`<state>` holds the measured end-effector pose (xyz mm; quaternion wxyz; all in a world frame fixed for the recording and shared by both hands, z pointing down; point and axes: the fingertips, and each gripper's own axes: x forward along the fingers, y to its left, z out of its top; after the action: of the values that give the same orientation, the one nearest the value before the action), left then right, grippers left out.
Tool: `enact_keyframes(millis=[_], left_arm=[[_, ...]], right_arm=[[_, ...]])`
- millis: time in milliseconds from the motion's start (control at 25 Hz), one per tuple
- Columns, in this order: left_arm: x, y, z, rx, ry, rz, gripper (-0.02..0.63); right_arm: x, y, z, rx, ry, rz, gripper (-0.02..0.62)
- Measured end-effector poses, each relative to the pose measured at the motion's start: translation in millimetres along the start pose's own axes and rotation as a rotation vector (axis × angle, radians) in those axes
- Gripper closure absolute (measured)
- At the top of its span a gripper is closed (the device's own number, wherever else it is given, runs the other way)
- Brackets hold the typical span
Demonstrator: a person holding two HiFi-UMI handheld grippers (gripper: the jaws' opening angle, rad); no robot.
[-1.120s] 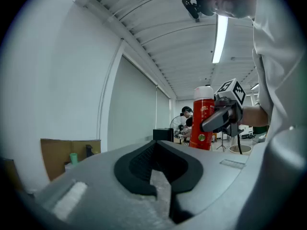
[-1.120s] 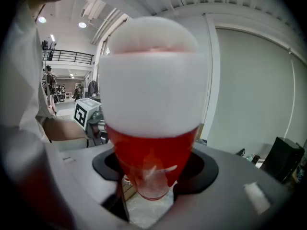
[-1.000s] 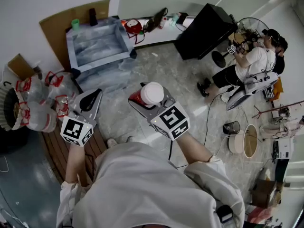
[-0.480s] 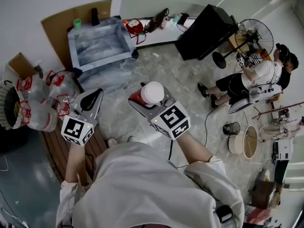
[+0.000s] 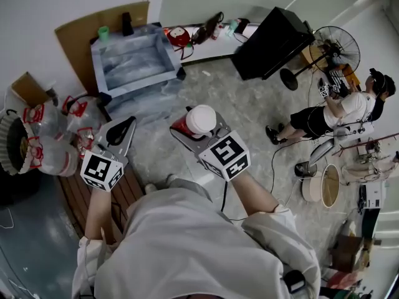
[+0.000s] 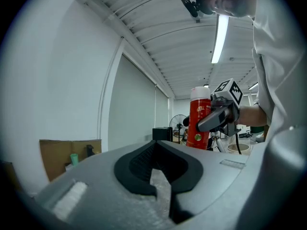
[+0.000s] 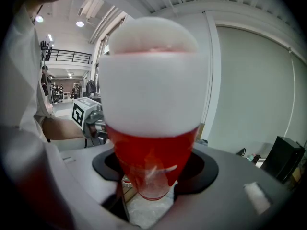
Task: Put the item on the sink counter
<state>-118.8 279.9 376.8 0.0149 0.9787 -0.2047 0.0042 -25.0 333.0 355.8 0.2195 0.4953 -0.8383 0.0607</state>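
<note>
Two tools are up at chest height above a grey floor [image 5: 237,104], and only one is loaded: the right tool [image 5: 196,131] is clamped on the lower body of a red spray can [image 5: 199,119] topped with a white cap [image 5: 201,118], carried upright. The left tool [image 5: 120,129] has its jaws drawn together with nothing between them. The can looks like a light, rigid metal cylinder with smooth, likely slippery walls, so a squeeze across the middle of the red body, clear of the loose-fitting cap, seems the safest hold; tipped, it could slide through the pads. Ahead stands a grey-blue unit with a sunken basin [image 5: 132,62], apparently the sink counter, well apart from the can. The basin appears to hold nothing, though its sheen could be a plastic film. A green cup [image 5: 103,33] and a dark bottle [image 5: 128,23] stand at its back edge; their contents cannot be made out.
</note>
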Motion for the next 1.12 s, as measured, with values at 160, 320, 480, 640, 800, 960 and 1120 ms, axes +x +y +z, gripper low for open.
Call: enact_keyframes(millis=[160,320,480,640,800,960,1120], left_arm=[[11,7,1,0.007,0.008,-0.009,0.606],[27,22,-1,0.017,0.018,-0.001,0.606],[46,40,-3,0.024,0.033,0.015,0.606],[71,64,0,0.031,0.037,0.043,0.606],[97,86,2,0.033,0.037,0.075,0.606],[120,102,5,0.035,0.03,0.109,0.606],[140,111,4,0.034,0.039,0.116,0.606]], right_arm=[[9,-11,-2,0.009,0.003,0.001,0.319],[25,-29,-7,0.015,0.004,0.01,0.319],[44,-52,-12,0.017,0.01,0.029,0.318],[65,-81,-8,0.006,0.006,0.052,0.318],[89,-112,-4,-0.014,0.008,0.081,0.318],[107,-142,0,-0.04,0.011,0.104,0.318],[124,-168,4,-0.043,0.002,0.108,0.318]])
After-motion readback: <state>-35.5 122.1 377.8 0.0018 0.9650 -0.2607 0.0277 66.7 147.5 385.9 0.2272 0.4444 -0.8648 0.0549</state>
